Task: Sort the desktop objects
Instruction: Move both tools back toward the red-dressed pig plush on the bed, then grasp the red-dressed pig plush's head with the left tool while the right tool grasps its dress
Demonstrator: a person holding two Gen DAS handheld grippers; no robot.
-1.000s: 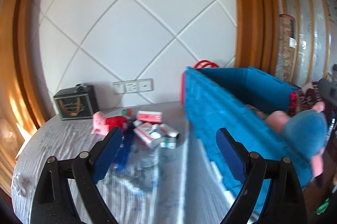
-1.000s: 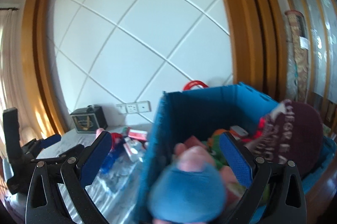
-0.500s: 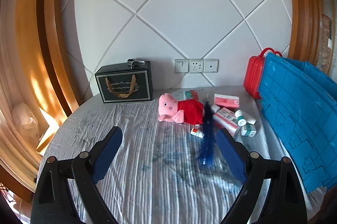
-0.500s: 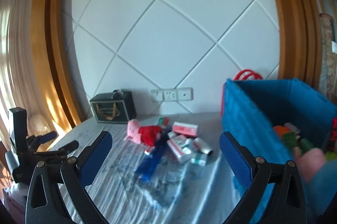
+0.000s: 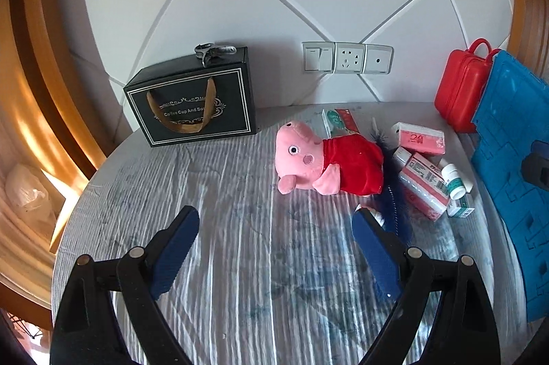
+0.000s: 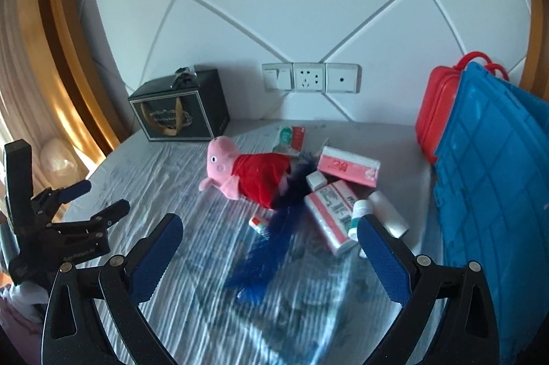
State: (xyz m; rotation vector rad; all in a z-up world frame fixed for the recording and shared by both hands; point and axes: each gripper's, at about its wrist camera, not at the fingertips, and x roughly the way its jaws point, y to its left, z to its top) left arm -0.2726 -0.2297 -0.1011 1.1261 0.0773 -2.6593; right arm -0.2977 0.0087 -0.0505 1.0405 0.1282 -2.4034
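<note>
- Both grippers, left gripper and right gripper, gape wide, holding and touching nothing, above the table.
- One pig plush lies mid-table beside one blue feather.
- One blue bin stands at the right.
- One black gift box stands against the wall.

"Coffee Cup And Sau…" on the black gift box.

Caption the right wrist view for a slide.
Open right gripper above a table strewn with a pig plush, blue feather and medicine boxes.
</note>
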